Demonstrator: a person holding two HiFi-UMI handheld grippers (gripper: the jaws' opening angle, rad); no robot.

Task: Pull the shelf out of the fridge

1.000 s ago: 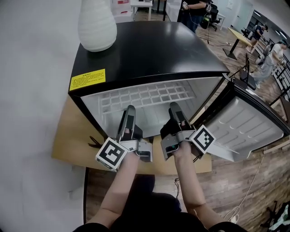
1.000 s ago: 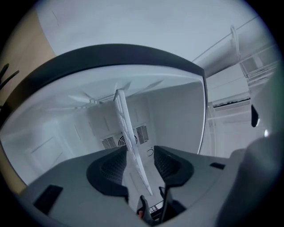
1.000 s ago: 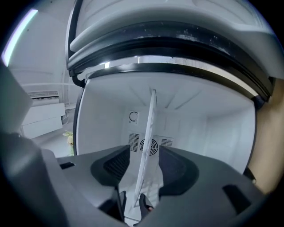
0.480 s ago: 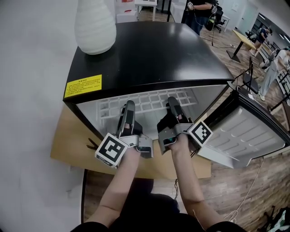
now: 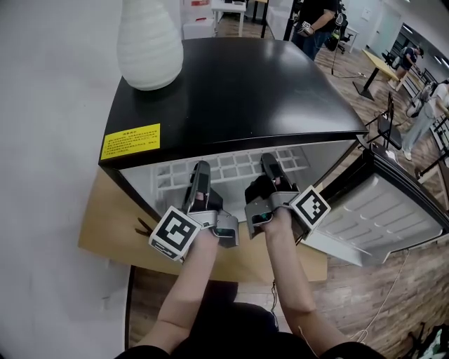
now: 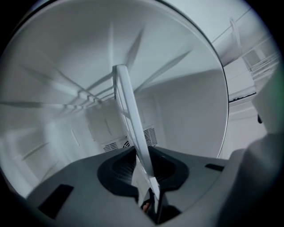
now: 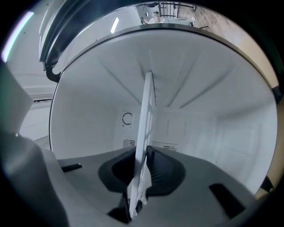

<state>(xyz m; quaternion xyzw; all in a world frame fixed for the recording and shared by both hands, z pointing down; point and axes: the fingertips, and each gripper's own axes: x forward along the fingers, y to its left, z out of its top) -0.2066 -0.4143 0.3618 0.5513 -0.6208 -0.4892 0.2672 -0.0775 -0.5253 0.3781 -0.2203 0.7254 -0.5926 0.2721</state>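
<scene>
A small black fridge (image 5: 224, 91) stands open in the head view, with a white wire shelf (image 5: 235, 168) inside. Both grippers reach in at the shelf's front edge. My left gripper (image 5: 200, 170) has just been closing, and in the left gripper view the shelf (image 6: 126, 102) runs between the jaws of the left gripper (image 6: 144, 166), which press on it. My right gripper (image 5: 269, 161) has just been closing too. The right gripper view shows the shelf (image 7: 145, 111) edge-on, clamped by the right gripper (image 7: 141, 166).
The fridge door (image 5: 382, 203) hangs open to the right. A white ribbed vase (image 5: 149, 42) stands on the fridge top, above a yellow label (image 5: 131, 141). The fridge sits on a wooden board (image 5: 112, 217). People (image 5: 316, 21) and desks are far behind.
Both grippers have slid a little deeper into the fridge, under its top edge, up to the shelf's front. The shelf itself has not visibly moved.
</scene>
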